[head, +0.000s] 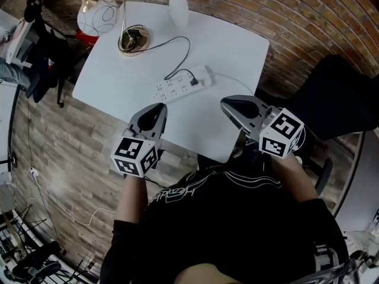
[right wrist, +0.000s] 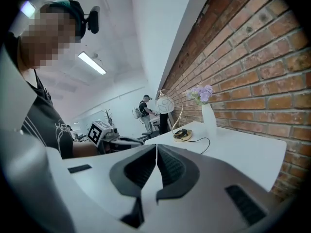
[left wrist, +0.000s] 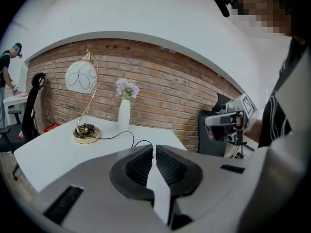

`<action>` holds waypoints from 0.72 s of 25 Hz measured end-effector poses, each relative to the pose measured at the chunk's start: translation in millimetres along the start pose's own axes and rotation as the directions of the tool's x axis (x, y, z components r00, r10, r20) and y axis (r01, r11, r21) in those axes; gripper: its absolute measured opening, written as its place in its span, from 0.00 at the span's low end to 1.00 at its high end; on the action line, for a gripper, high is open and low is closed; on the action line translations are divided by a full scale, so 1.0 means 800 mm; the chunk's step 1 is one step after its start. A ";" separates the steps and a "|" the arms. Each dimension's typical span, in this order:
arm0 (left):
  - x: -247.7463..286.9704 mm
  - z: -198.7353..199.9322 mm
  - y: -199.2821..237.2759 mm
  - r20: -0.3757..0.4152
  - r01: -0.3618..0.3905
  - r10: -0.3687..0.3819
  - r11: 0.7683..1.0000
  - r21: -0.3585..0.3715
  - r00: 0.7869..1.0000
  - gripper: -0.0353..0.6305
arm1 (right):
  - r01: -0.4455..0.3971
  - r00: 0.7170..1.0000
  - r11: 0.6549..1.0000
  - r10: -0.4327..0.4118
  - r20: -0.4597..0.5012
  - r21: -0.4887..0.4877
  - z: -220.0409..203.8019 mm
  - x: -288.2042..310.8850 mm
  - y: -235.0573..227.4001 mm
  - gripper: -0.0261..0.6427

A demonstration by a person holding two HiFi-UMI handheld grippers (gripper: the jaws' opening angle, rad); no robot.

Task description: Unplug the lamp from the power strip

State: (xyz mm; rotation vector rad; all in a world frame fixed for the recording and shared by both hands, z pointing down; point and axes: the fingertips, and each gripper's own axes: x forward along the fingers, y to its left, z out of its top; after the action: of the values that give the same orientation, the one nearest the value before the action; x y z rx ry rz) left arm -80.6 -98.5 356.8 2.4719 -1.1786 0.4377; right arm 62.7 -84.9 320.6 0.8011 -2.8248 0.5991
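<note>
Left tool [head: 159,107], right tool [head: 228,104] (both shut) — one lamp [head: 98,16]

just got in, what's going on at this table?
A person stands at the near edge of a white table with a handheld gripper in each hand. The left gripper and right gripper are both shut and empty, held over the near edge, short of the power strip. The lamp sits at the far corner beside a vase, and its black plug is in the strip. Nothing has been grabbed yet.
</note>
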 end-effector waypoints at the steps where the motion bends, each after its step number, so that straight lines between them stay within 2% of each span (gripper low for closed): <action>1: 0.009 -0.005 0.011 -0.011 -0.006 0.006 1.000 -0.007 1.000 0.06 | 0.001 1.000 1.000 -0.001 -0.009 0.007 -0.002 0.005 -0.009 0.03; 7: 0.059 -0.050 0.068 -0.114 -0.077 0.077 0.997 0.008 0.990 0.06 | -0.005 0.998 0.999 0.008 -0.069 0.050 -0.025 0.028 -0.041 0.03; 12: 0.091 -0.083 0.096 -0.187 -0.086 0.076 0.995 -0.045 0.979 0.06 | -0.001 0.993 0.997 0.010 -0.120 0.078 -0.044 0.040 -0.060 0.04; 18: 0.119 -0.117 0.122 -0.263 -0.096 0.082 0.995 -0.042 0.961 0.06 | -0.002 0.990 0.995 0.017 -0.143 0.104 -0.059 0.059 -0.084 0.04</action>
State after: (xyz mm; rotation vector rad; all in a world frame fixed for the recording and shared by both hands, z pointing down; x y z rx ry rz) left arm -111.6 -177.8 498.8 2.2380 -1.1772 0.7231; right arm 60.1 -139.9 398.0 0.7294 -2.6867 0.7781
